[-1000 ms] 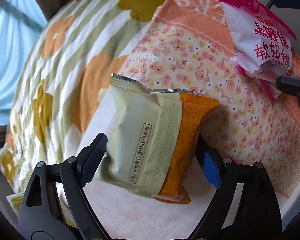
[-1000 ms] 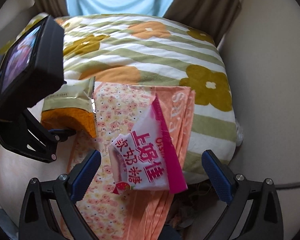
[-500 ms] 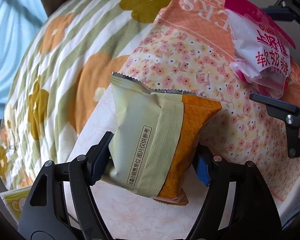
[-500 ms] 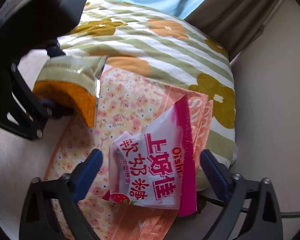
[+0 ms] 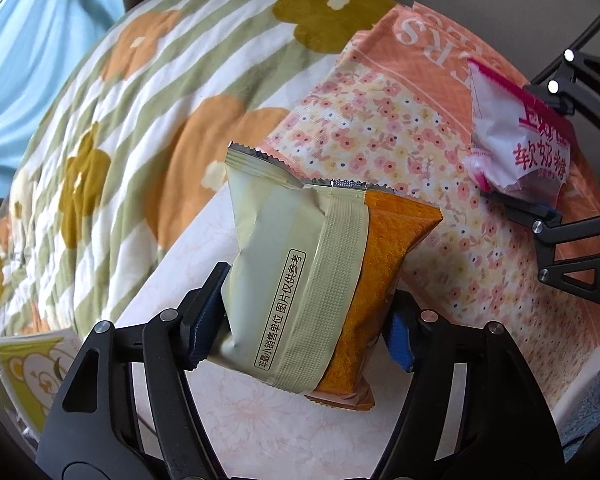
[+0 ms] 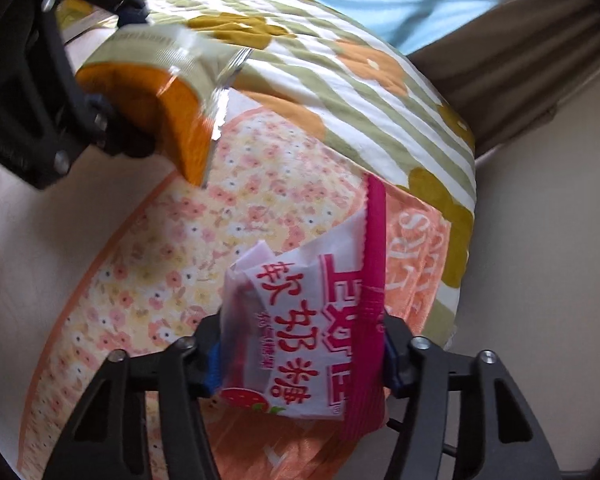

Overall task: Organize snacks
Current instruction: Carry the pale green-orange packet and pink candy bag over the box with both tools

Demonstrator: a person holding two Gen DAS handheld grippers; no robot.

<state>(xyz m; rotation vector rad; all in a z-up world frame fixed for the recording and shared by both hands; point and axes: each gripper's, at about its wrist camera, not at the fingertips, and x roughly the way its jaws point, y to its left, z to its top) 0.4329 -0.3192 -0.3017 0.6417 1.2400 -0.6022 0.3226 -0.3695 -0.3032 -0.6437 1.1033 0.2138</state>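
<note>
My left hand-held gripper [image 5: 300, 332] was closing on the green-orange pack [image 5: 312, 280], its pads already pressing the sides above the bed [image 5: 112, 128]. My right hand-held gripper [image 6: 300, 356] was closing on the pink candy bag [image 6: 300, 320], over the floral cloth [image 6: 200, 248]. I judged both films slippery; crumpling under a tight squeeze, either pack could slide out and drop.

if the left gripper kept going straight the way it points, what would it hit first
The left gripper is closing on a green-orange snack pack, so the pack leads. It would probably meet the pale bedsheet first; depth is unclear.
</note>
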